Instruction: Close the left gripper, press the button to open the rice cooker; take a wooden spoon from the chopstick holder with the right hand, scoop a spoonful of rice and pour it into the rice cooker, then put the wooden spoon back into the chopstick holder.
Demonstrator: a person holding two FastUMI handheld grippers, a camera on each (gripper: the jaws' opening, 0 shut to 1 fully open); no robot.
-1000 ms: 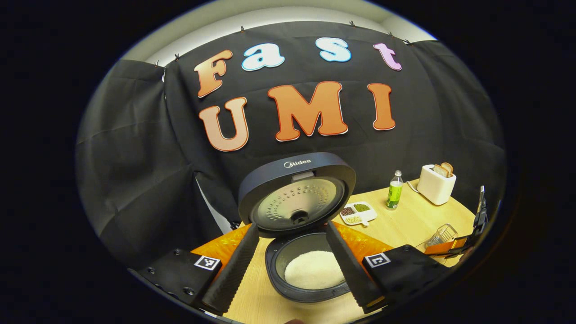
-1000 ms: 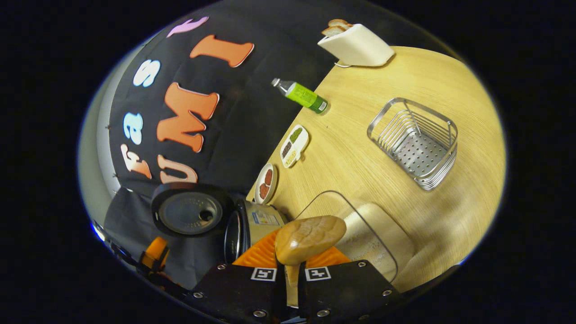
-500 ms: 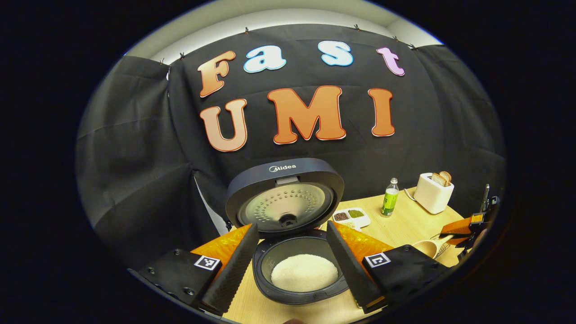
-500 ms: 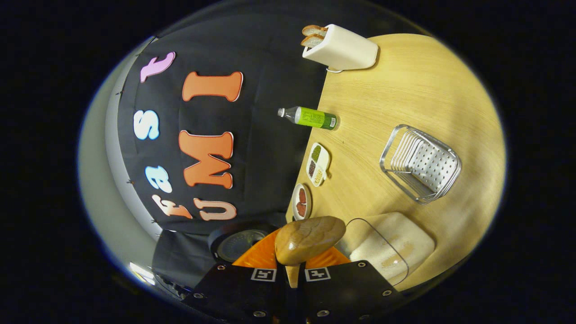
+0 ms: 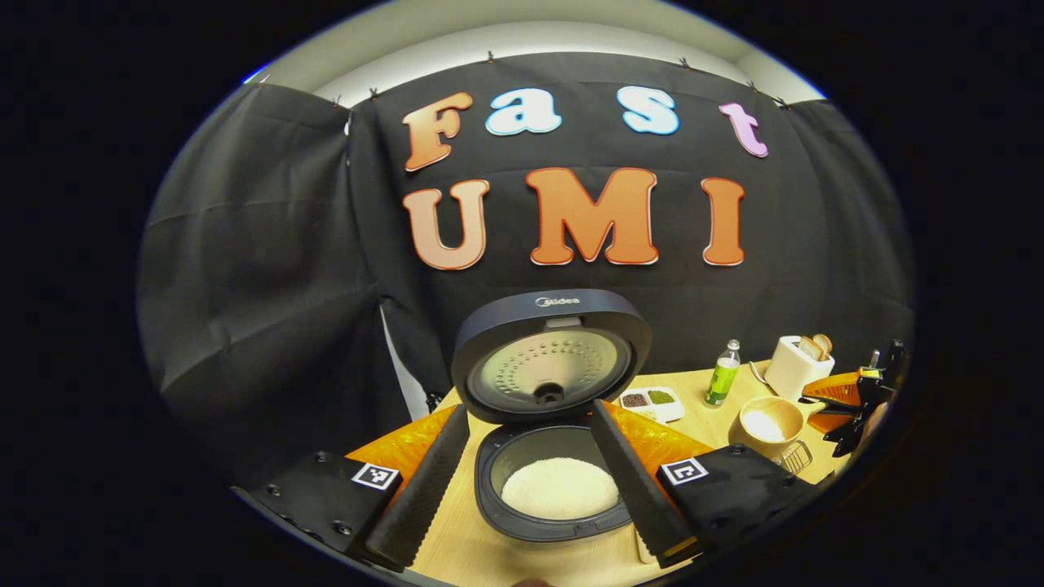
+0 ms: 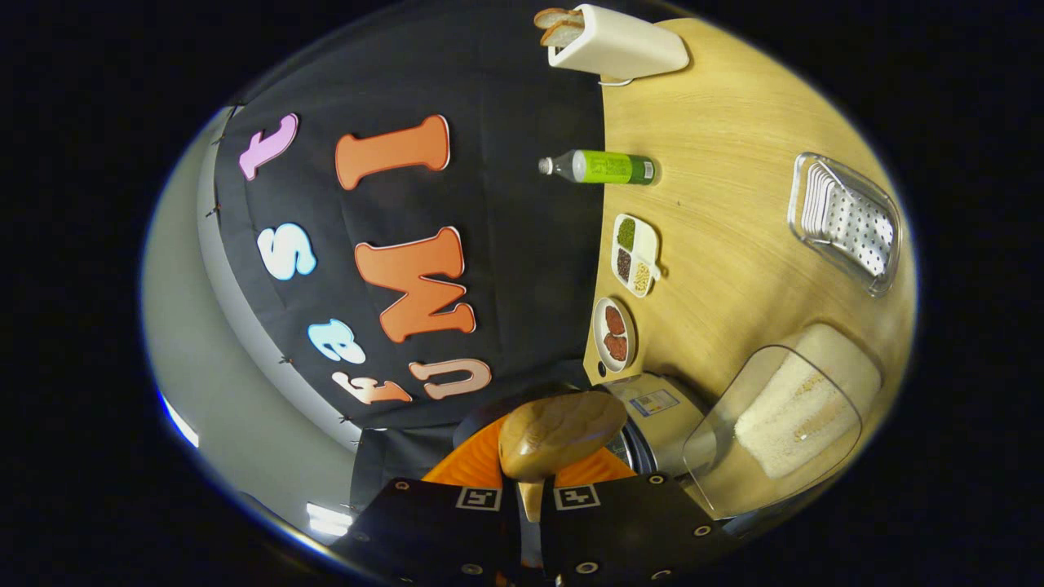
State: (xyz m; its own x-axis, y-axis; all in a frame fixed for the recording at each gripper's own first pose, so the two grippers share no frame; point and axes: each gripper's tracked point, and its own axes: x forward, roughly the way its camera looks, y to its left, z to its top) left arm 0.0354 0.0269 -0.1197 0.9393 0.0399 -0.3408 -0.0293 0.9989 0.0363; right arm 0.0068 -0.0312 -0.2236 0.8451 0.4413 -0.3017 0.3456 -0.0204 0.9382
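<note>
1. the step in hand looks like carrying the loaded wooden spoon [image 5: 767, 425] over to the rice cooker [image 5: 555, 489], whose lid [image 5: 551, 355] stands up and whose pot already holds white rice.
2. the right gripper [image 5: 852, 403], seen at the right edge of the left gripper view, has its jaws clamped on the spoon's handle; in the right gripper view the spoon bowl's back [image 6: 563, 434] sits just ahead of the jaws, which are nearly together on the handle.
3. the left gripper [image 5: 526, 481] hovers in front of the cooker with its jaws wide, holding nothing, one on each side of the pot.
4. to do it well, keep the spoon bowl level so the rice in it does not spill onto the surface [image 5: 734, 399], bring it over the pot's middle, and tip only once it is past the rim; the left jaws should stay out of the way.
5. compared with half a second ago, the spoon is nearer the cooker and shows its rice-filled bowl more fully; in the right gripper view the clear rice container [image 6: 783, 424] and the wire chopstick holder [image 6: 848, 220] have slid toward the right edge, and the cooker's body [image 6: 652, 416] now shows.
</note>
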